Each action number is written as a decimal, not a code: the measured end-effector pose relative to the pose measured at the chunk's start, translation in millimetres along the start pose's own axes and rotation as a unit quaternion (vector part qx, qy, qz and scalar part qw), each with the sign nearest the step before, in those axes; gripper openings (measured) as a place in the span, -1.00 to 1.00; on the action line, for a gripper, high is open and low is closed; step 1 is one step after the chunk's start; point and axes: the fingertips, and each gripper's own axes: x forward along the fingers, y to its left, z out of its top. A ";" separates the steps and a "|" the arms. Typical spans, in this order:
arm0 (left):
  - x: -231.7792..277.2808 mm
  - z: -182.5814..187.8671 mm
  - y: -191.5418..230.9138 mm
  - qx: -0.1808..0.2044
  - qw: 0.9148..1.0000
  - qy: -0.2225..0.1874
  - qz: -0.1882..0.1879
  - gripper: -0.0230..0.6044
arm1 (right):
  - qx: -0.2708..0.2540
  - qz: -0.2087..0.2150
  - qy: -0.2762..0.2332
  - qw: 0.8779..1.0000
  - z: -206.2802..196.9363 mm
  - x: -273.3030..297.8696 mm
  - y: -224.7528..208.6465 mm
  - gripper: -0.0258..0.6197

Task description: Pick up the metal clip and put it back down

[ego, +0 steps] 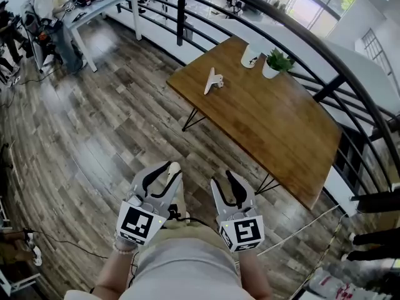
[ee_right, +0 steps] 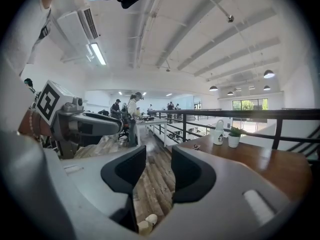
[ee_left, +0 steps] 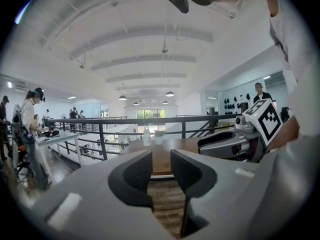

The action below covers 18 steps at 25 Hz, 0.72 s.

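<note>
Silver metal clip (ego: 213, 80), warm brown table (ego: 275, 130), white pot (ego: 270, 71), green plant (ego: 279, 60), grey-brown plank floor (ego: 106, 149)

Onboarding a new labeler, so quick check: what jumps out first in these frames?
The wooden table beside the black railing dominates the head view. The metal clip lies alone near the table's left corner, with a white bottle and small potted plant at the railing edge. Low in that view, the left gripper and right gripper hang side by side over the plank floor, jaws apart and empty, short of the table.
</note>
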 end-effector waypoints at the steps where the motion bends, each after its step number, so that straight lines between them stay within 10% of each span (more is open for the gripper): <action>1: 4.2 -0.5 3.0 0.000 1.000 0.000 -0.003 -0.56 | 0.000 -0.002 0.000 1.000 0.1 3.9 -2.0 -0.39; 18: 121.6 10.0 117.2 -0.010 0.999 0.000 -0.040 -0.56 | 0.005 -0.049 0.017 0.999 38.3 129.5 -67.3 -0.39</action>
